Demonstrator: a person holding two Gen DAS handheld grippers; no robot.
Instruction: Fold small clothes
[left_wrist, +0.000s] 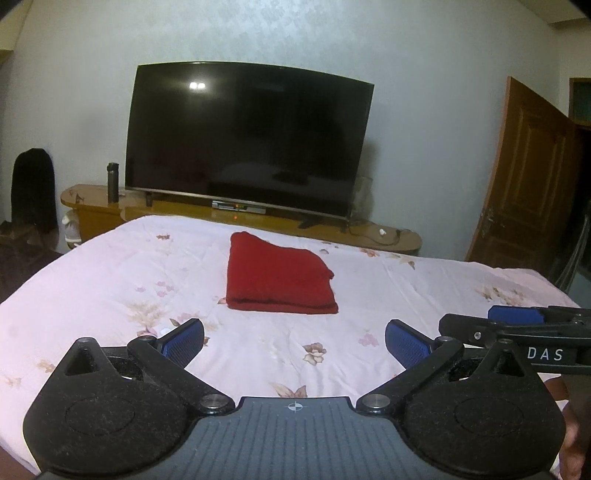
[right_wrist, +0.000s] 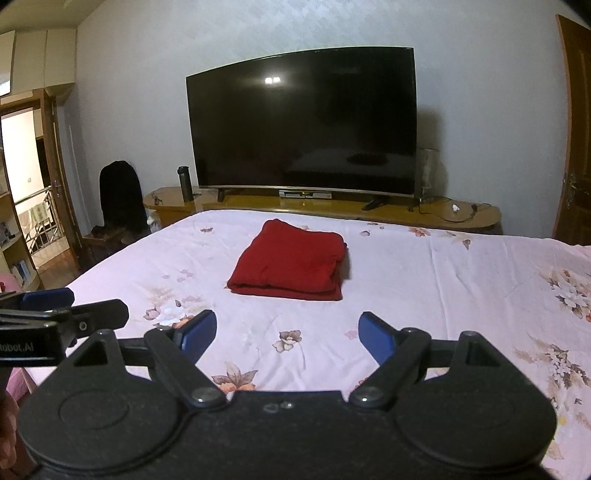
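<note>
A red garment (left_wrist: 279, 275) lies folded into a neat rectangle on the pink floral bedsheet (left_wrist: 110, 280); it also shows in the right wrist view (right_wrist: 291, 262). My left gripper (left_wrist: 293, 341) is open and empty, held above the sheet short of the garment. My right gripper (right_wrist: 288, 334) is open and empty, also short of the garment. The right gripper's blue-padded finger shows at the right edge of the left wrist view (left_wrist: 513, 315). The left gripper's finger shows at the left edge of the right wrist view (right_wrist: 48, 299).
A large dark TV (left_wrist: 243, 144) stands on a wooden console (left_wrist: 388, 236) beyond the bed's far edge. A dark bottle (left_wrist: 113, 182) stands on the console's left end. A wooden door (left_wrist: 528, 177) is at the right, a dark chair (right_wrist: 122, 195) at the left.
</note>
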